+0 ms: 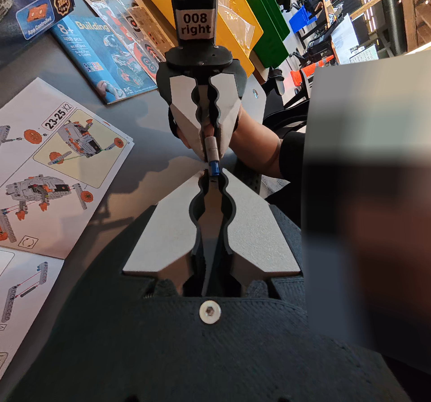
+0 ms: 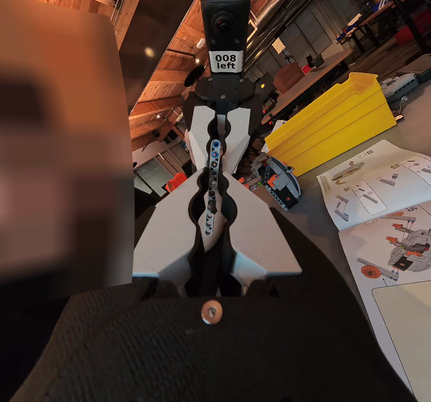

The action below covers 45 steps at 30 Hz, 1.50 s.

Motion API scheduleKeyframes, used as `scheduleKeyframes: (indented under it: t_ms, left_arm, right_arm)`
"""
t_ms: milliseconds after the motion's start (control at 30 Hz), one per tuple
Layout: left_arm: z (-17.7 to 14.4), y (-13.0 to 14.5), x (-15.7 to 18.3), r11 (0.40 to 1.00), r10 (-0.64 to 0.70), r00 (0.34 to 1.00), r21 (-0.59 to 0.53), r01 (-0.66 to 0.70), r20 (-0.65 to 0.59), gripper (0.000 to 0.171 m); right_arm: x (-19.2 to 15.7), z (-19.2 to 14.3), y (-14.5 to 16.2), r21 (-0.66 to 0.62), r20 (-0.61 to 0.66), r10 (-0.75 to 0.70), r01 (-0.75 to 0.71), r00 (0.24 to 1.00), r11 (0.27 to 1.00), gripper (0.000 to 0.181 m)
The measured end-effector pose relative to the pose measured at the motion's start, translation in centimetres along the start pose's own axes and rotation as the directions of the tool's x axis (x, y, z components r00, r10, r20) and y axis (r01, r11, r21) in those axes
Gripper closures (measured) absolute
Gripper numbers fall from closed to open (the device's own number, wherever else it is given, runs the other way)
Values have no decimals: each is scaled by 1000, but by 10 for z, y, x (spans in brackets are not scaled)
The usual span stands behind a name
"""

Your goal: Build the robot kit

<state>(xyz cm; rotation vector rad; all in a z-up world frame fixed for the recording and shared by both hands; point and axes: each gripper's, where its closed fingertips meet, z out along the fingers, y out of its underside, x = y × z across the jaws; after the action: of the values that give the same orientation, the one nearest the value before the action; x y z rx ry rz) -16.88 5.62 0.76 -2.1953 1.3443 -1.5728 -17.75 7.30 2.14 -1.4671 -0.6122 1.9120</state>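
Both grippers meet tip to tip above the grey table (image 1: 144,120). My right gripper (image 2: 213,173) is shut on a long grey beam with holes (image 2: 211,194), which runs along its fingers. In the left wrist view the right gripper (image 1: 211,155) comes in from above, and the beam (image 1: 211,149) shows end-on. A blue pin (image 1: 214,168) sticks out of the beam's end. My left gripper (image 1: 211,174) is shut on that pin. In the right wrist view the left gripper (image 2: 218,157) faces me, and two blue pins (image 2: 214,155) sit in the beam's far holes.
Open instruction sheets (image 1: 53,164) (image 2: 382,185), a blue booklet (image 1: 100,57) and a sticker sheet (image 1: 140,31) lie on the table. A yellow bin (image 2: 331,129) and a green bin (image 1: 268,29) stand behind. A partly built grey model (image 2: 279,185) sits by the yellow bin. A person's hand (image 1: 254,148) holds the right gripper. The grippers are tip to tip, or close to it. My left gripper's tips are some 20 cm from the partly built grey model (image 2: 279,185).
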Motion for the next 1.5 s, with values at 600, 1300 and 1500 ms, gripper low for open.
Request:
scheduleKeyframes:
  t_ms: [600,1300,1500]
  left_arm:
    - [-1,5,-13,997,71,989,-52,-65,129,167]
    - [-2,2,-12,996,88,989,-41,-83,121,166]
    - [-1,5,-14,998,56,994,-46,-52,93,166]
  right_arm:
    - [11,3,4,-56,-145,-99,92,984,994,175]
    - [10,4,0,-30,-165,-142,139,976,990,175]
    - [13,4,4,-65,-173,-139,129,975,989,175]
